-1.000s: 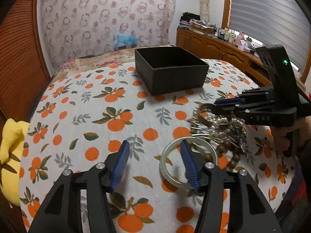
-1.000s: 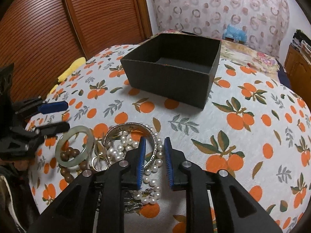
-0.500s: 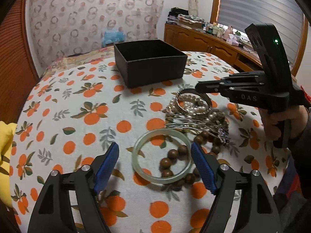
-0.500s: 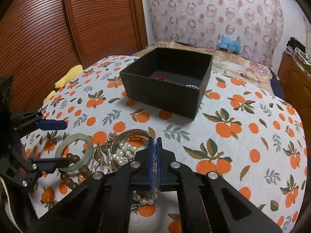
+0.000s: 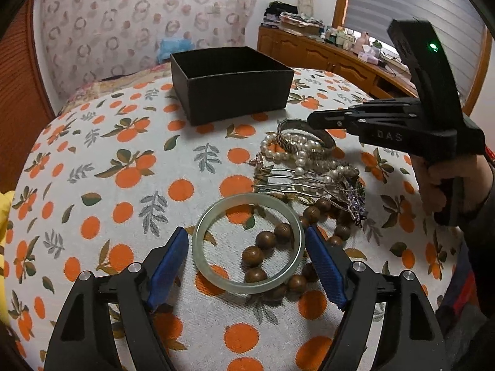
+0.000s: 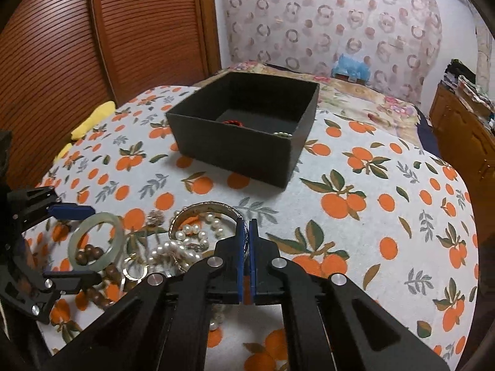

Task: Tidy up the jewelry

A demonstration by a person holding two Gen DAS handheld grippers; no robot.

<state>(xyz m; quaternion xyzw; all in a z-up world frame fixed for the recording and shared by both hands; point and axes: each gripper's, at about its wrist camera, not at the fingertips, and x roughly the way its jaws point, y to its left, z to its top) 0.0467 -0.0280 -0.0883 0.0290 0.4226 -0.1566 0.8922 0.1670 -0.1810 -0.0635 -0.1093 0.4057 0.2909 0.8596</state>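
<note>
Left gripper (image 5: 246, 249) spreading wide, fingers flanking jade bangle (image 5: 246, 244) for outside-rim grab; not yet touching. Bangle lying over wooden beads (image 5: 266, 244), likely snag risk. Right gripper (image 6: 246, 235) pressing together on metal bangle (image 6: 204, 210) rim, just ahead among pearls (image 6: 173, 250). Black box (image 6: 244, 130) well beyond, open-topped, receiving pieces.

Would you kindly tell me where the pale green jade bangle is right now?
The jade bangle lies flat on the orange-print cloth between the open left tool's fingers, ringing part of the wooden bead bracelet, nearer the camera than the pearls.
</note>
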